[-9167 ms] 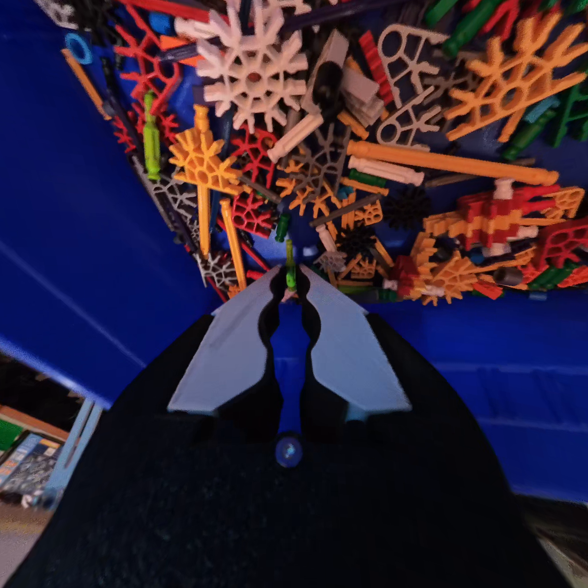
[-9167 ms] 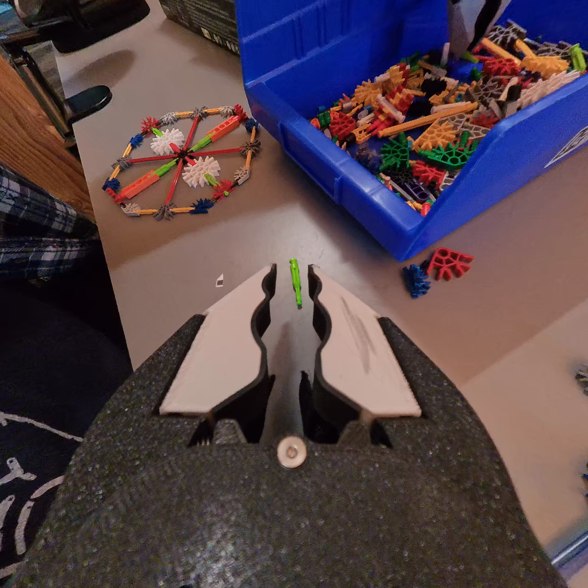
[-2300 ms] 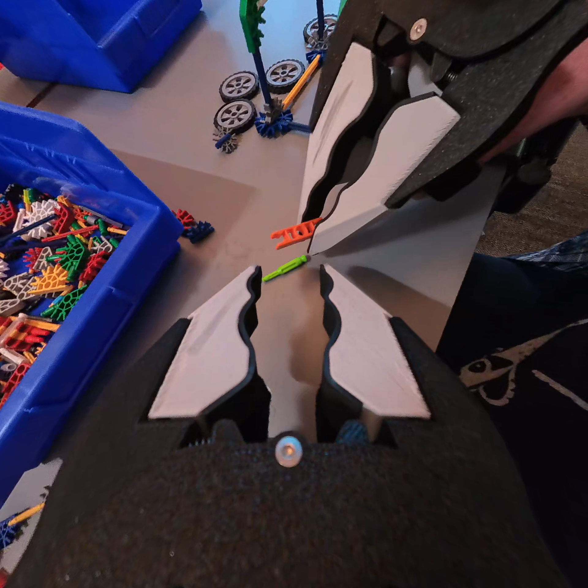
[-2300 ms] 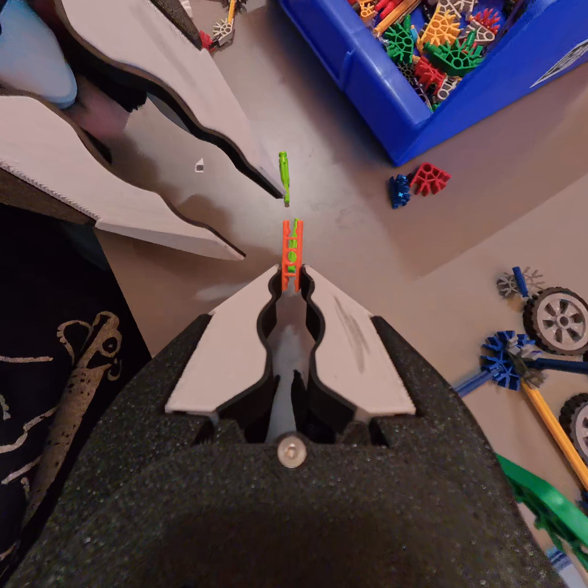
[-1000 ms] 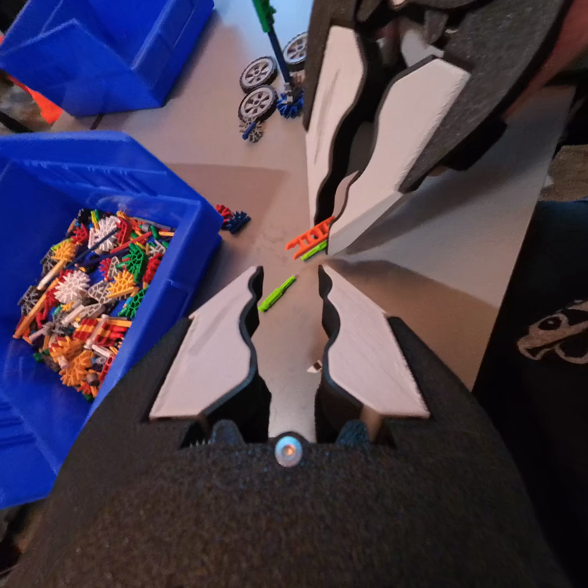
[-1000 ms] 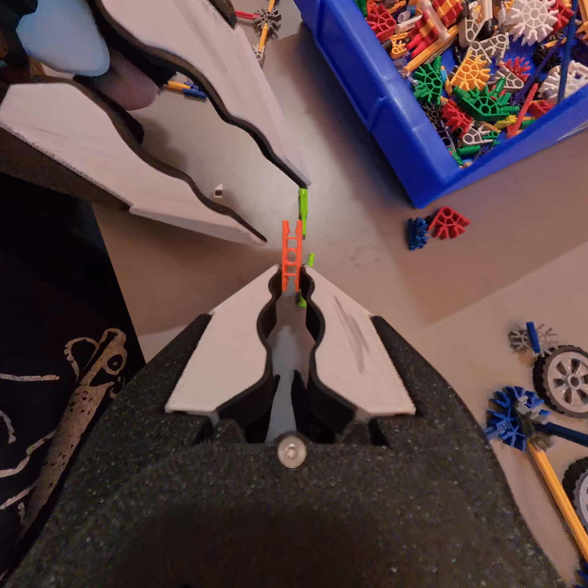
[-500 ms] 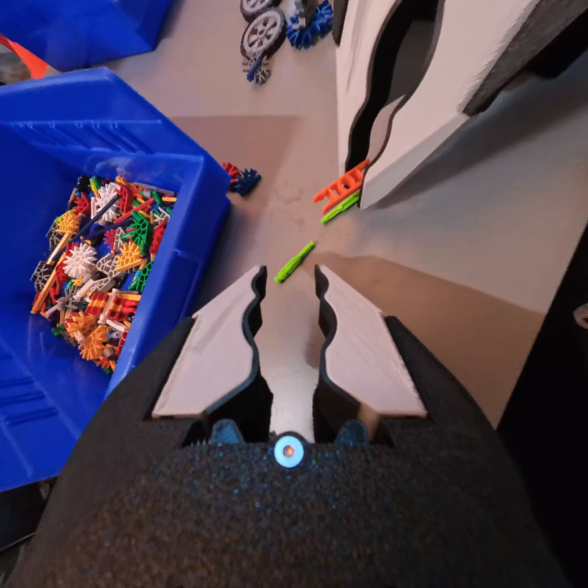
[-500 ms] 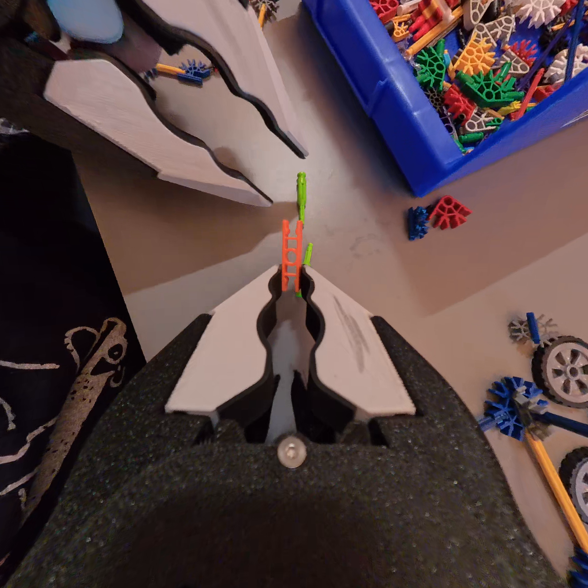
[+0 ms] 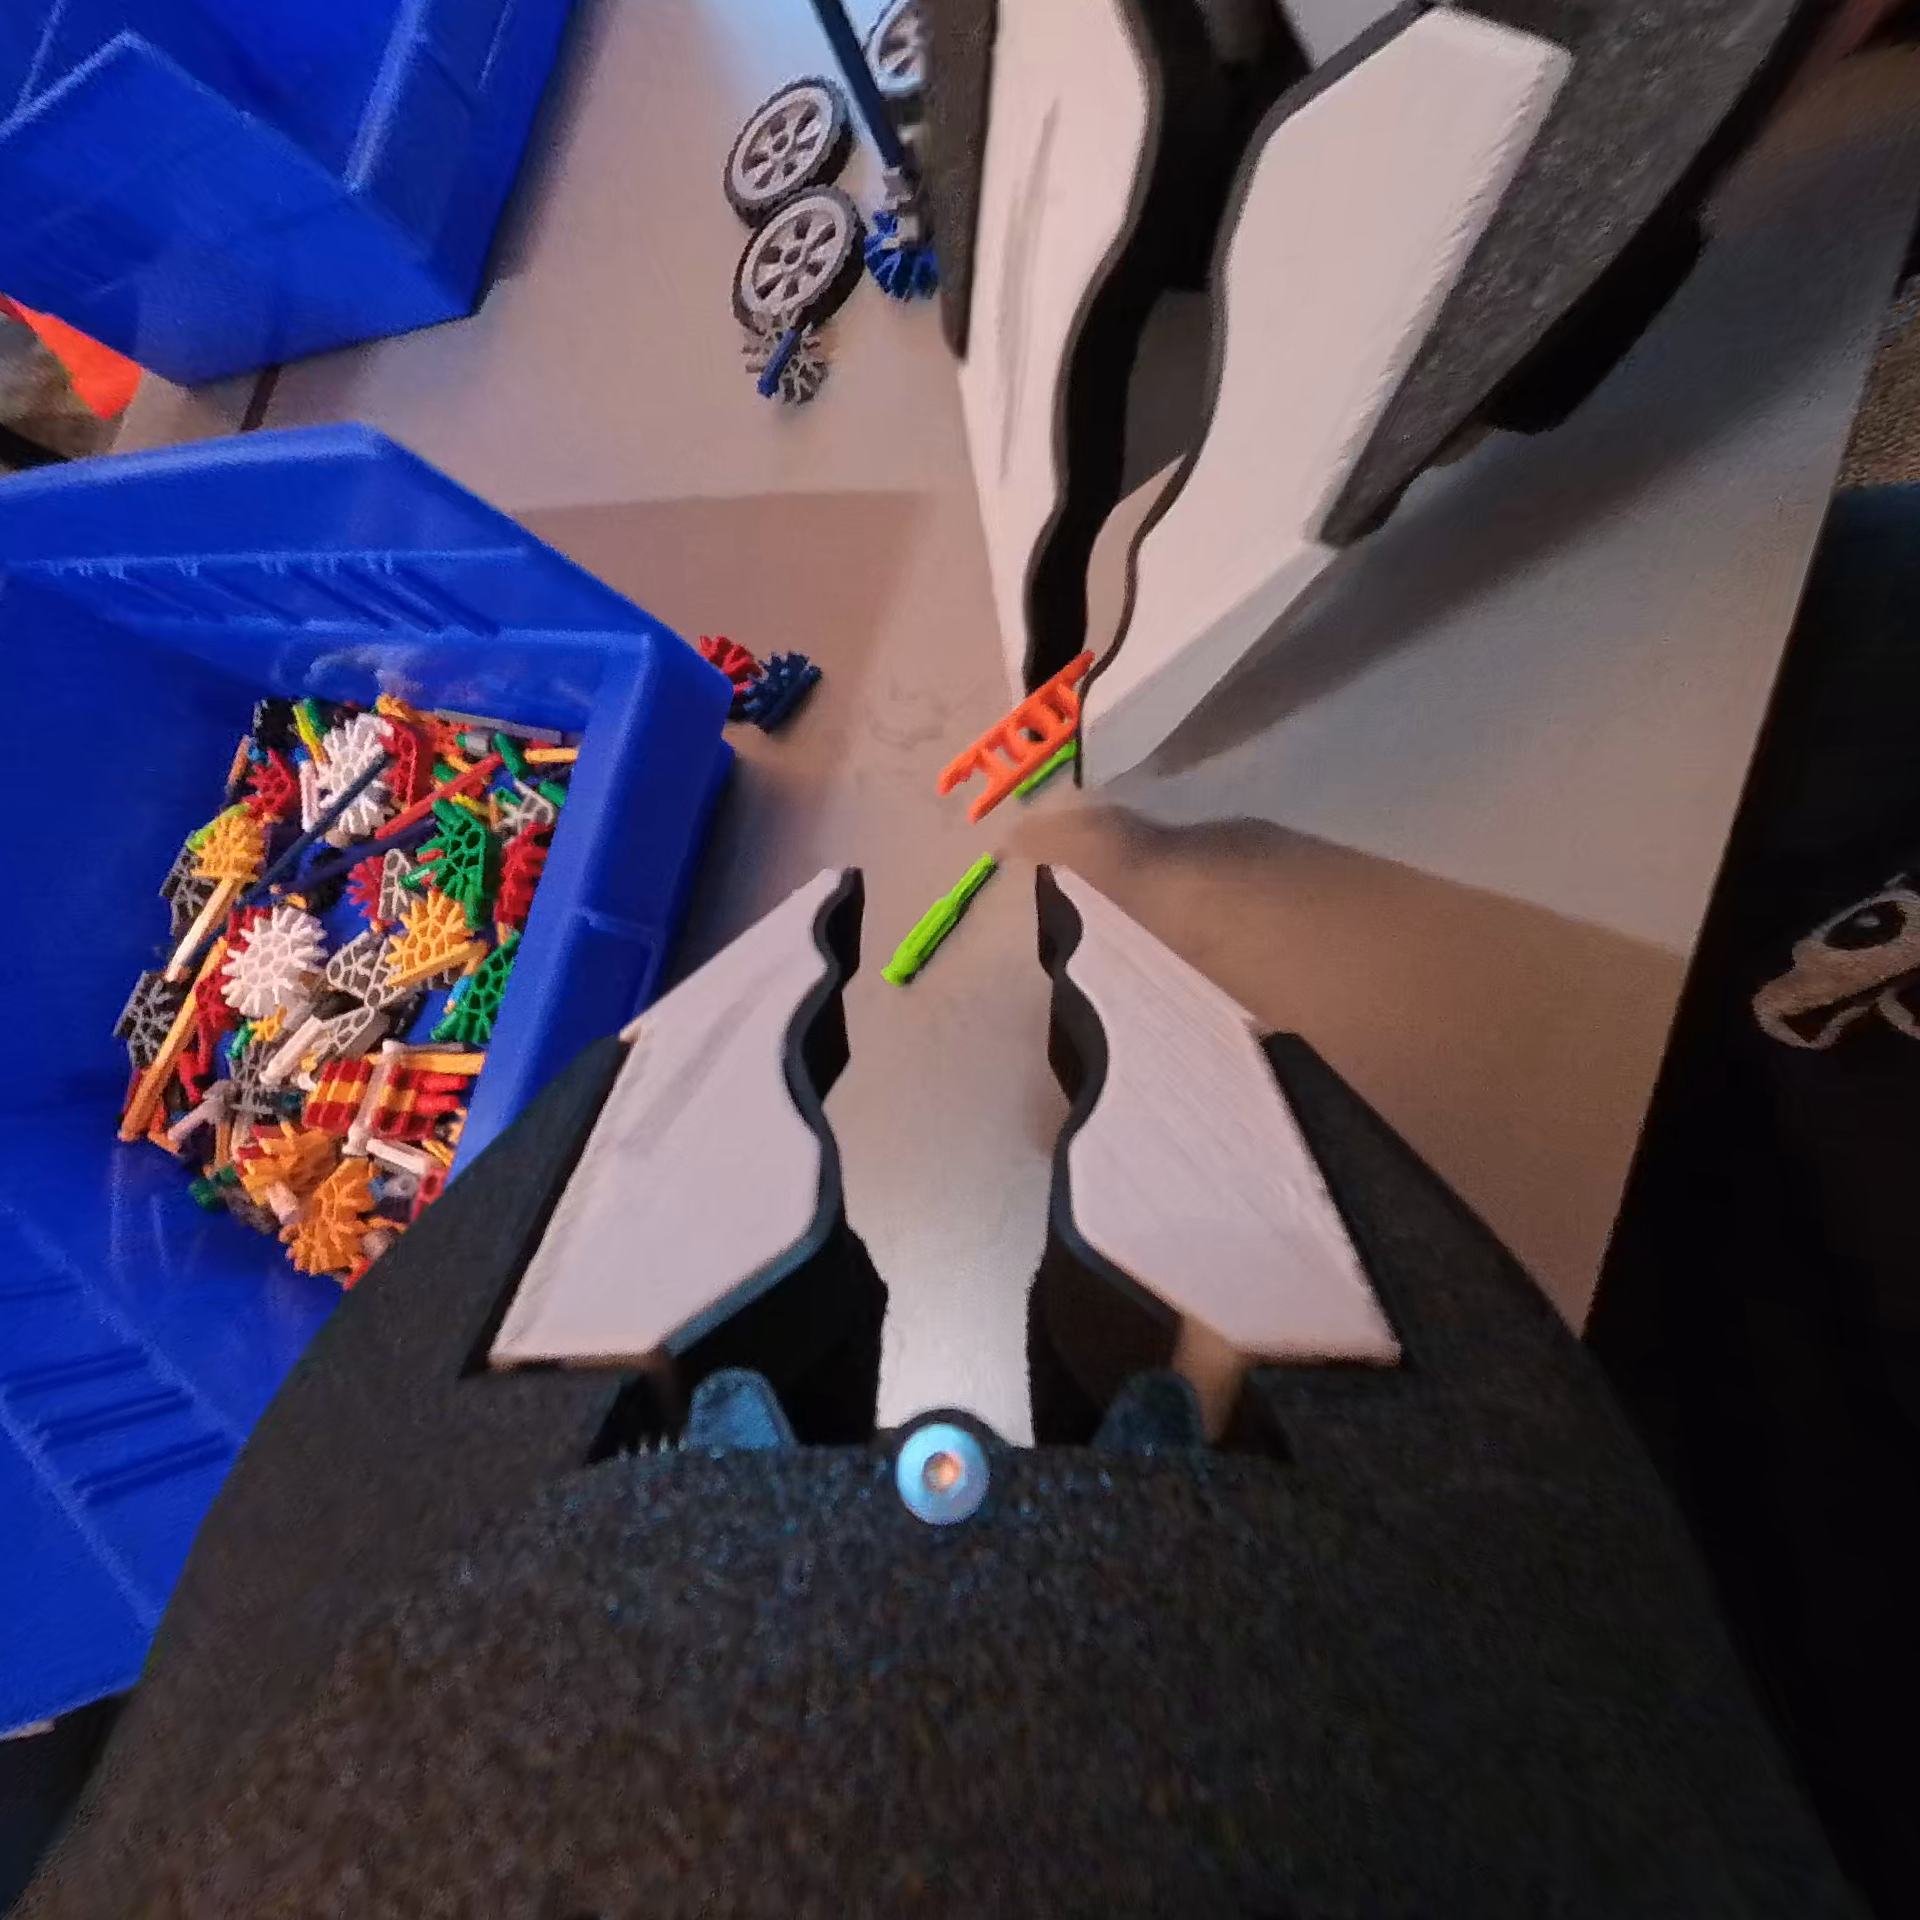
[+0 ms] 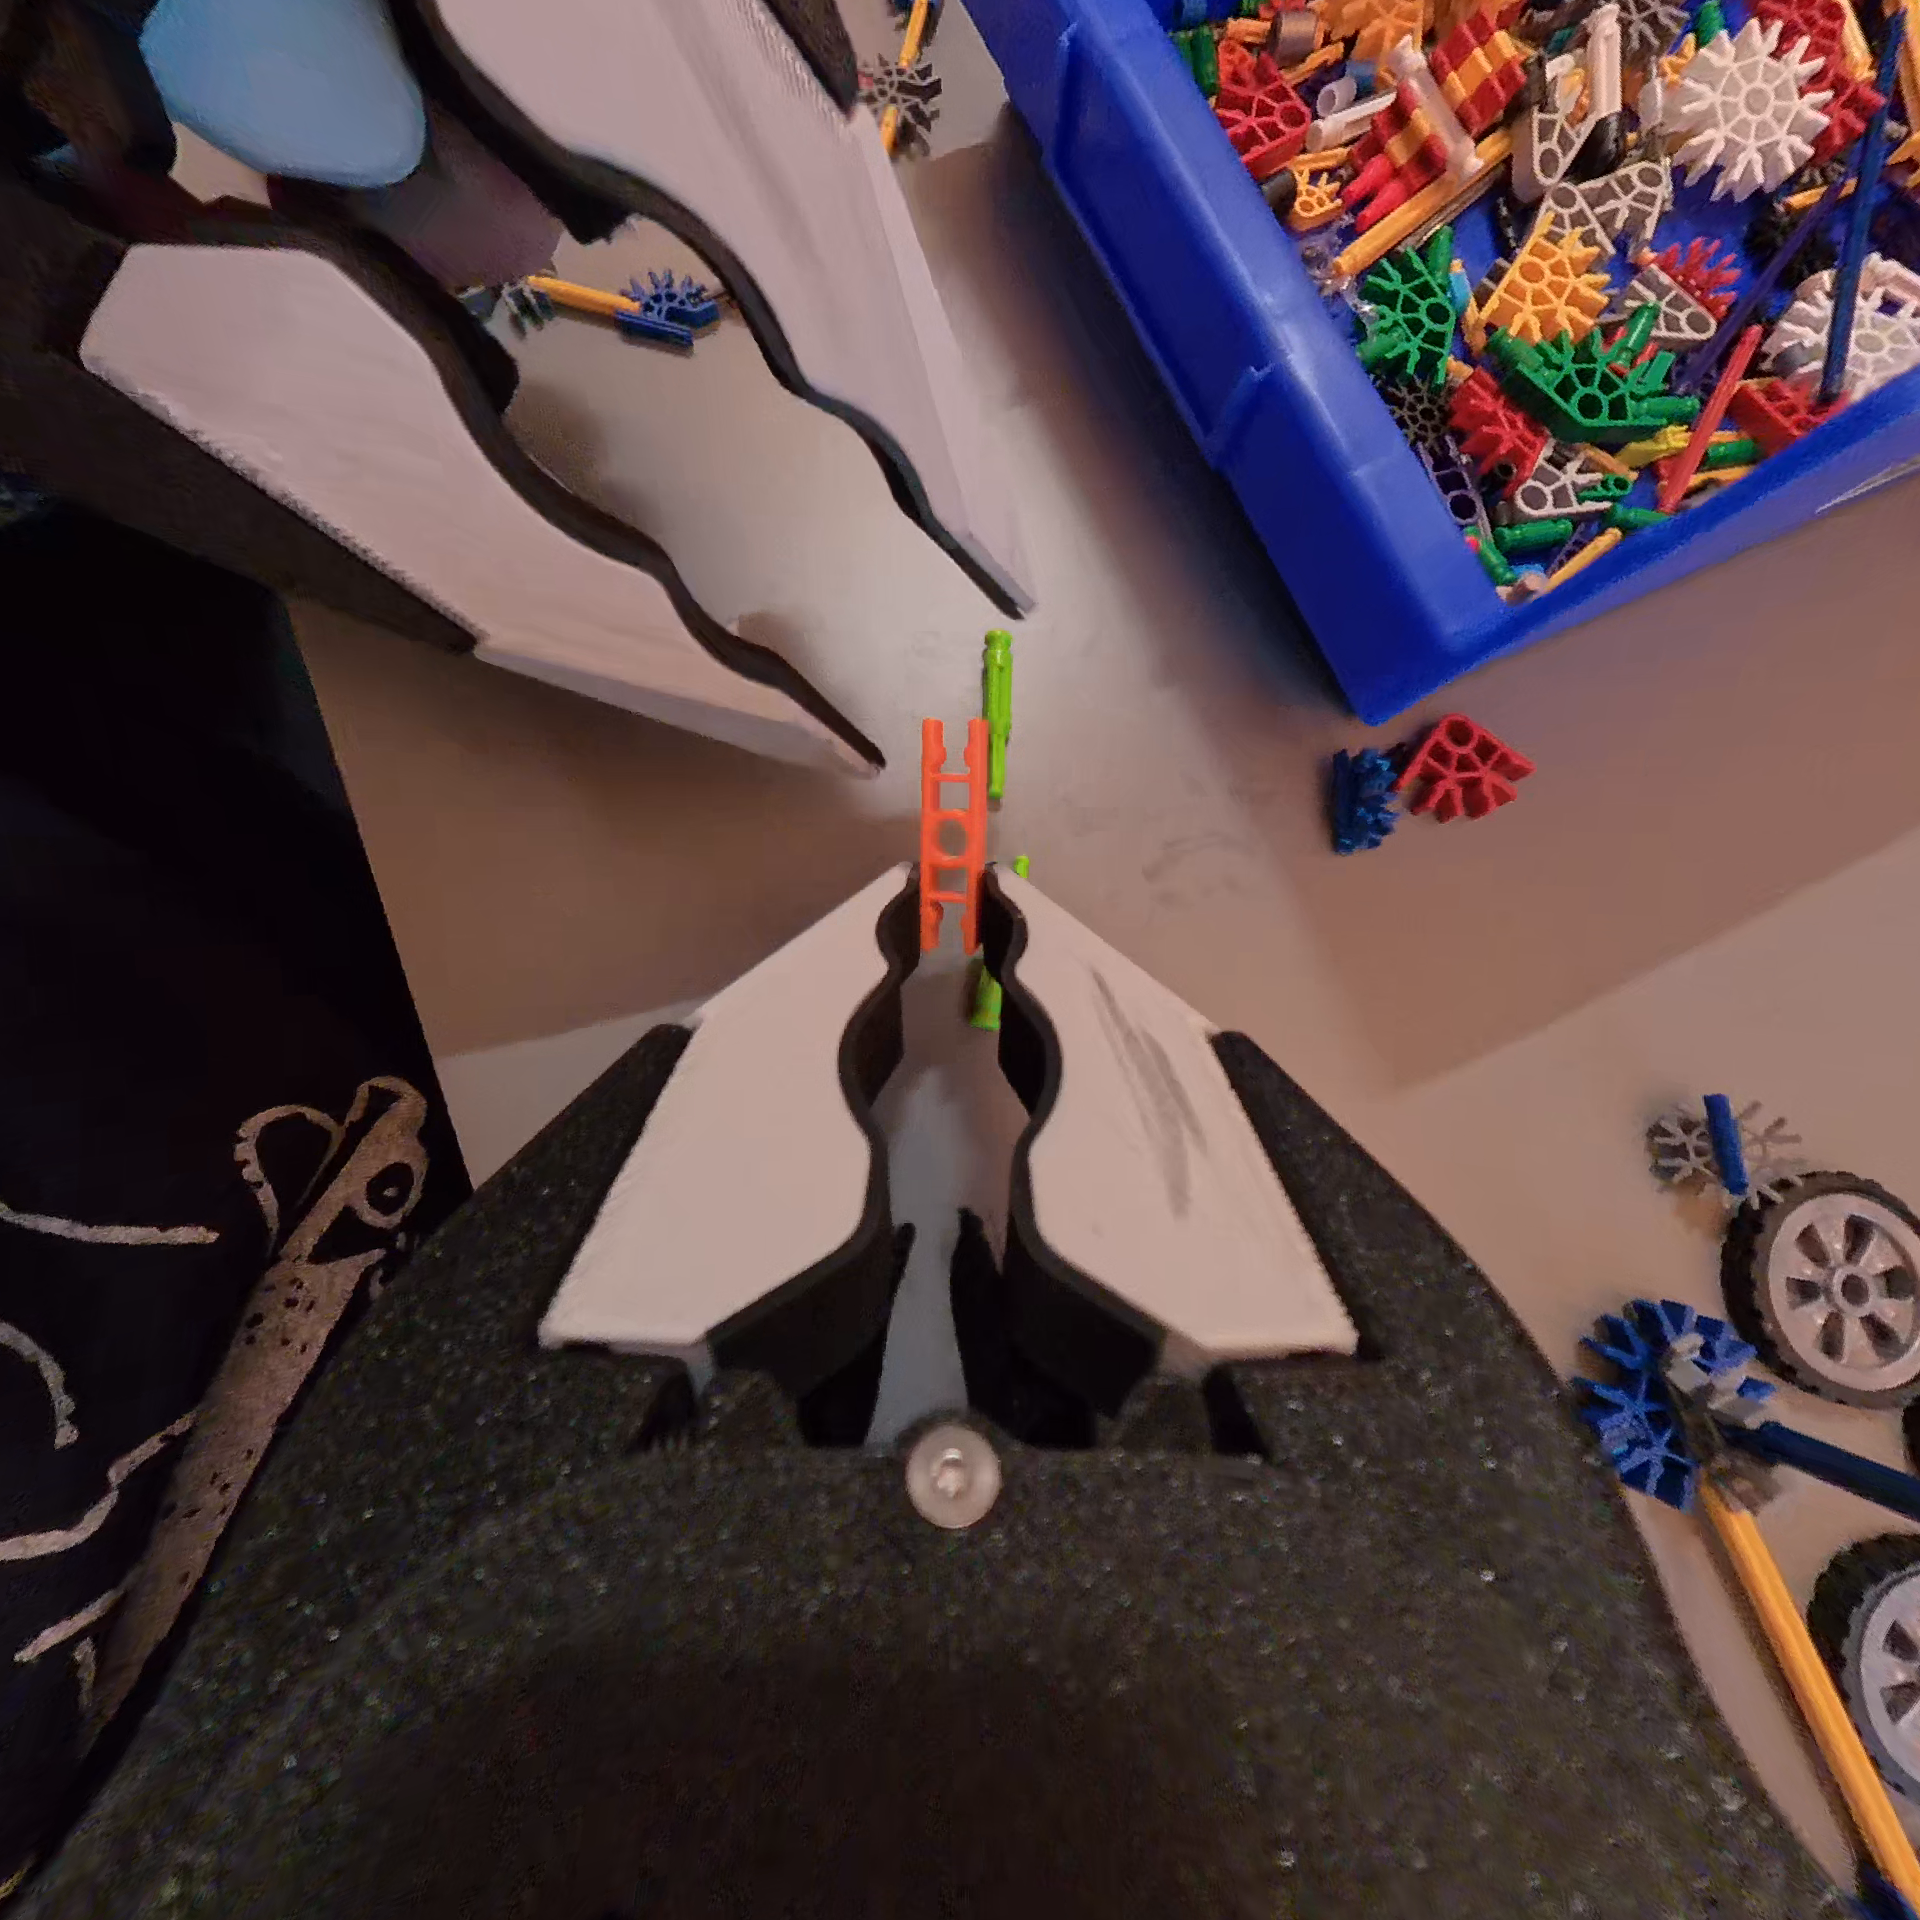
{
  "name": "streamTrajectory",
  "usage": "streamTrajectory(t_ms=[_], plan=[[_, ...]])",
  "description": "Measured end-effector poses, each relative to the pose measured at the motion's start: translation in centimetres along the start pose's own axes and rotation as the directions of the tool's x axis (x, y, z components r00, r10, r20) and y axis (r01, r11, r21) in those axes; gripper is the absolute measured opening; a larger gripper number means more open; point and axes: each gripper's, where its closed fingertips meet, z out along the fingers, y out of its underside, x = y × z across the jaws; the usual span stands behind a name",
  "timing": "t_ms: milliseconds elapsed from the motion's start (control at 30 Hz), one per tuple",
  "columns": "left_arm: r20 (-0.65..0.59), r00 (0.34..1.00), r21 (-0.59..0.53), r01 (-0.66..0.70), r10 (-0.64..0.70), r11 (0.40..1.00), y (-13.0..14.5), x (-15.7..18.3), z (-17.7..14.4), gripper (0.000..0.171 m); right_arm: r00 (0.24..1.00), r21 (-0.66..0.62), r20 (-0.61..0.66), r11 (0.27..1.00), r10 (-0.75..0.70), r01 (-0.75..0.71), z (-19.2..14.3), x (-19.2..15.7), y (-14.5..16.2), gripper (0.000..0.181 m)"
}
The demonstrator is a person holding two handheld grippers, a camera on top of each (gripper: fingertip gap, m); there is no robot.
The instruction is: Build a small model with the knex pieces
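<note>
Orange ladder-shaped plastic connector (image 10: 951, 831) sits clamped in my right tool (image 10: 951, 899), above the grey desk (image 10: 1195, 883). My left tool (image 9: 945, 883) gapes empty over a loose lime-green plastic rod (image 9: 935, 920) lying there, beside the blue plastic bin (image 9: 665, 790).

Left gripper (image 9: 945, 883) out of the bin (image 9: 644, 665), emptied and spread over a green rod (image 9: 938, 920) now on the table (image 9: 1299, 935); right gripper (image 10: 951, 883) clamped on an orange connector (image 10: 953, 831) with a second green rod (image 10: 987, 1003) alongside.
</note>
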Motion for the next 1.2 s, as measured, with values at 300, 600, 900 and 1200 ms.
streamTrajectory(t_ms=[300,600,900,1200], plan=[[0.041,0.994,0.033,-0.101,0.1,0.994,-1.3,0.5,-0.2,0.029,0.999,-0.011,0.001,0.999,-0.035,0.035,0.4,-0.5,-0.6,0.009],[0.047,0.992,0.04,-0.121,0.119,0.992,-1.2,0.3,-0.7,0.03,0.999,-0.012,0.007,0.999,-0.038,0.038,0.6,-0.6,-0.8,0.009],[0.015,0.991,0.058,-0.134,0.133,0.989,-1.2,0.3,-1.2,0.032,0.997,-0.022,0.025,0.997,-0.071,0.071,0.8,-1.1,-0.9,0.009],[-0.062,0.974,0.037,-0.217,0.219,0.976,-0.6,2.1,-1.1,0.013,0.983,-0.045,0.047,0.983,-0.176,0.178,0.8,-2.2,-0.8,0.009]])
